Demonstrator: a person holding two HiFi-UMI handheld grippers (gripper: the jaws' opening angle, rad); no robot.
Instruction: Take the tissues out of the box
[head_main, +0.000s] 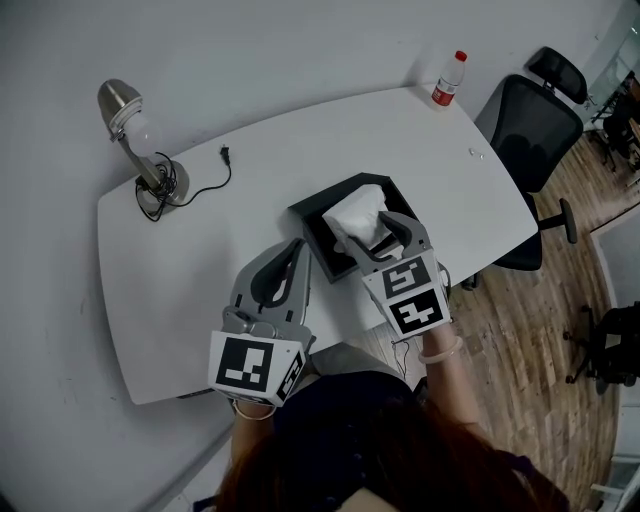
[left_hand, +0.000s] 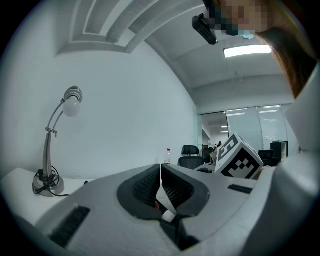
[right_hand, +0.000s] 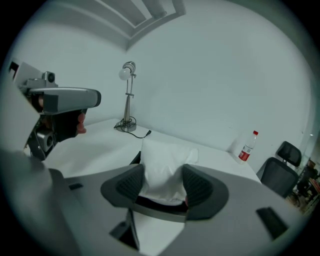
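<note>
A black tissue box (head_main: 312, 214) sits open near the table's front edge, with a wad of white tissues (head_main: 356, 214) standing up out of it. My right gripper (head_main: 375, 236) reaches over the box from the near side, and its jaws are closed wide on the wad. In the right gripper view the tissues (right_hand: 163, 162) fill the gap between both pads of the right gripper (right_hand: 163, 183), and a dark edge of the box (right_hand: 135, 159) shows behind. My left gripper (head_main: 293, 250) rests on the table left of the box. Its jaws (left_hand: 160, 182) are shut, with nothing between them.
A silver desk lamp (head_main: 140, 140) with a loose cord and plug (head_main: 222, 155) stands at the table's (head_main: 200, 270) back left. A red-capped bottle (head_main: 449, 80) is at the far right corner. A black office chair (head_main: 530, 130) stands beyond the right edge.
</note>
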